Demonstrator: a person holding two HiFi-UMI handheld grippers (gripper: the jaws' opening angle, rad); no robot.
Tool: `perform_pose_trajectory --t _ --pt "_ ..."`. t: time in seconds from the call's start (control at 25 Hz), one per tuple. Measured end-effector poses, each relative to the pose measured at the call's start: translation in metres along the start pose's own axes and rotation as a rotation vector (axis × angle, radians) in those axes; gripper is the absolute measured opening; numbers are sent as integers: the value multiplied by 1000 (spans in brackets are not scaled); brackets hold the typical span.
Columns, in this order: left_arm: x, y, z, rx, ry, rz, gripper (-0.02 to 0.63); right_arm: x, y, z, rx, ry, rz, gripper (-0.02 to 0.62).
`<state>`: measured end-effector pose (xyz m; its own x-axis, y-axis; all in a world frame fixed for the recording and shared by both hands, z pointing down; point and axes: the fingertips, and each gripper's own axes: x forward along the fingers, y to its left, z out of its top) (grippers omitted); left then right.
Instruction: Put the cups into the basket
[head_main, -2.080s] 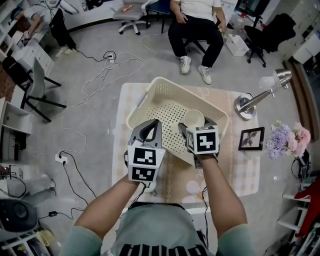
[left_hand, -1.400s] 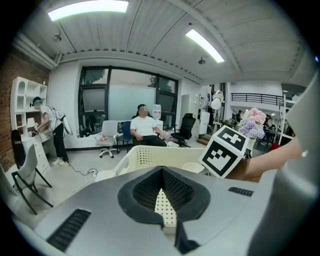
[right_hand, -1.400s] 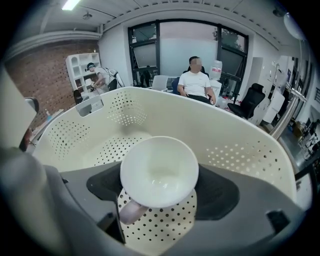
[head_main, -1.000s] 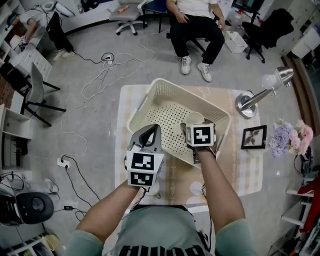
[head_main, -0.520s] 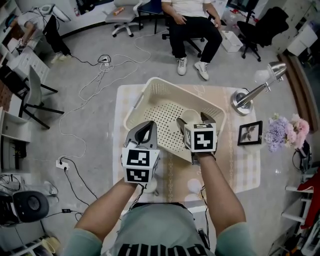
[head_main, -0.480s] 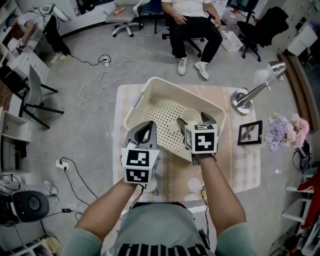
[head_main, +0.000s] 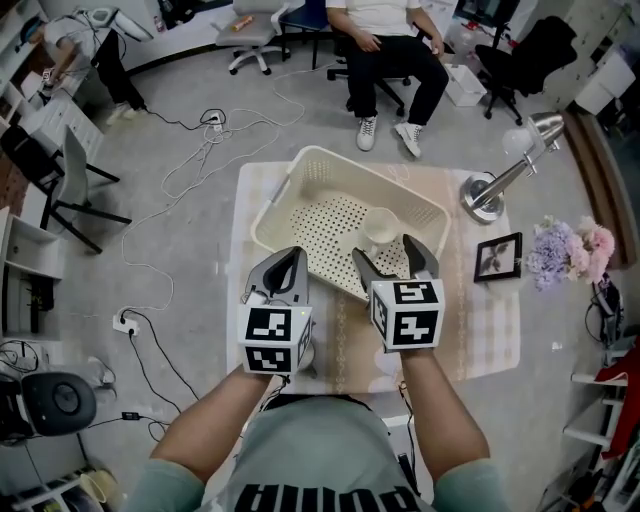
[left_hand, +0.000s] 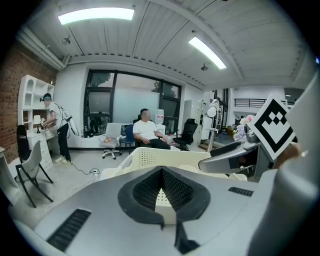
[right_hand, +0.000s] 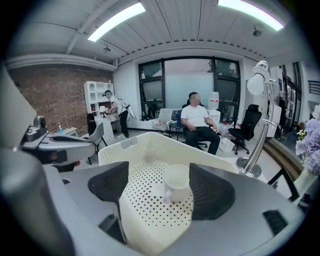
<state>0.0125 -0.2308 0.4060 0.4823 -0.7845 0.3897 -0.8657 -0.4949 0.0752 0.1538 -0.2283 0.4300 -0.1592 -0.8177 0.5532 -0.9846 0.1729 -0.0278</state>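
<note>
White cup (right_hand: 177, 182) stands upright in the basket (right_hand: 145, 145), handle toward seven o'clock; right hand-held gripper (right_hand: 159, 172) gapes empty, left hand-held gripper (left_hand: 161, 175) closed.

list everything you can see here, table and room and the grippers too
cream perforated plastic basket: one, cream, on the table
white handled cup: one, white, upright inside the basket
checked beige tablecloth: one, beige, covering the table
silver desk lamp: one, silver, right of the basket
black picture frame: one, black, near the lamp
purple and pink flowers: one bunch, far right
seated person: one, white top, dark trousers, beyond the table
left gripper: grey, jaws together, empty
right gripper: grey, jaws apart, empty
</note>
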Motion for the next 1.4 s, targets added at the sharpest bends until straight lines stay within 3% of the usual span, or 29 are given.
perform_pose_trajectory --t 0.2,0.24,0.32,0.56,1.08,1.4 --pt "-22 -9 -2 -16 -28 1 8 -30 21 -10 -11 -28 24 376" --pt "-27 -11 -3 -21 -32 -1 8 -37 24 -12 -14 -37 19 340" --pt "-37 -13 -5 -26 -41 -2 8 -50 30 -16 -25 -57 1 190" --pt "-66 -20 -13 -34 -61 -1 8 -84 49 -25 -56 -97 -9 43" --pt "-123 -34 -23 -14 -123 9 8 -131 93 -56 -97 -112 83 20" --pt "-132 -34 -44 -32 -102 20 6 -134 107 -76 -101 -87 126 20"
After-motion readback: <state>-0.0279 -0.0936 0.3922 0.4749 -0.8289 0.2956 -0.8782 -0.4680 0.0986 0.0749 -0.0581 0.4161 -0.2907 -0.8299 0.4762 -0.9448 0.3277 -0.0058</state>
